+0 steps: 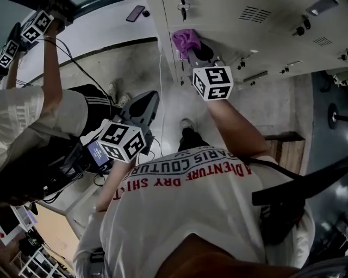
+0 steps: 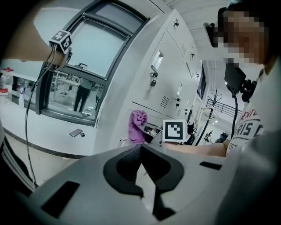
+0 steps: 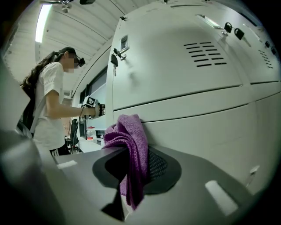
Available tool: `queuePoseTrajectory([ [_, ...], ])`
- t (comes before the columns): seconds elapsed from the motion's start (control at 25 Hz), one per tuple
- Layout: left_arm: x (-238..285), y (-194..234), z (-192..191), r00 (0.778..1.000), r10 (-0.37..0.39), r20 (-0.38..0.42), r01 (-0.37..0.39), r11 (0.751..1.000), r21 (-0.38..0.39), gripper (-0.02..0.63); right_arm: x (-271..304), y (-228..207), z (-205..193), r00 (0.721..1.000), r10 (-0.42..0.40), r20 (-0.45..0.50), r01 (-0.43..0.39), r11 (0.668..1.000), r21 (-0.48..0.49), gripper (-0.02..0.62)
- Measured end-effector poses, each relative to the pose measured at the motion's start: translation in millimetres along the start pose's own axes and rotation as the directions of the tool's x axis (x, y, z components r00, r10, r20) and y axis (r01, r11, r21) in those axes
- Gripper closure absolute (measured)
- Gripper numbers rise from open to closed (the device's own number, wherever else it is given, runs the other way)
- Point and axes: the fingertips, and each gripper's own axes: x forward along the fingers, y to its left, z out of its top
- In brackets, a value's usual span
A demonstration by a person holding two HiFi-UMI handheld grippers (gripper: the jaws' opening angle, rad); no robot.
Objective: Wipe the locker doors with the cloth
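My right gripper [image 1: 194, 51] is shut on a purple cloth [image 1: 185, 40] and holds it against a pale grey locker door [image 1: 228, 27]. In the right gripper view the cloth [image 3: 130, 140] hangs bunched between the jaws of the right gripper [image 3: 134, 154], touching the door [image 3: 197, 127] just below a horizontal seam. My left gripper [image 1: 145, 106] hangs lower, away from the lockers, pointing at the floor. Seen in the left gripper view, the left gripper [image 2: 140, 149] has its jaws together with nothing in them; beyond it are the cloth [image 2: 137, 125] and the right gripper's marker cube [image 2: 176, 131].
A second person [image 1: 38, 117] stands close on the left with grippers raised [image 1: 33, 28] towards a window [image 2: 83, 66]. A phone [image 1: 135, 13] lies on the sill. Cables trail on the floor [image 1: 81, 68]. Keys hang from locks [image 3: 115, 59]. A wooden platform [image 1: 288, 149] sits to the right.
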Motion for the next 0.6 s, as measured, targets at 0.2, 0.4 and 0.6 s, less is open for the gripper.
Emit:
queuePoseTrajectory([
  [0.2,1.5,-10.8,-8.7,1.000,-0.021,-0.020,0.021,1.000,0.004,0.607,-22.5,-35.7,3.6,0.998,-0.069,0.013,0.069,0.998,-0.002,0.540],
  [0.4,18.1,-17.2,-8.1,0.998,-0.050,-0.037,0.050,0.999,0.016,0.607,-43.0,-88.5,6.2,0.988,-0.152,0.043,0.151,0.988,0.027,0.540],
  [0.6,14.8,-26.5,-15.1,0.997,-0.068,-0.042,0.069,0.997,0.016,0.607,-70.6,-120.1,12.2,0.973,-0.219,0.069,0.217,0.975,0.035,0.540],
])
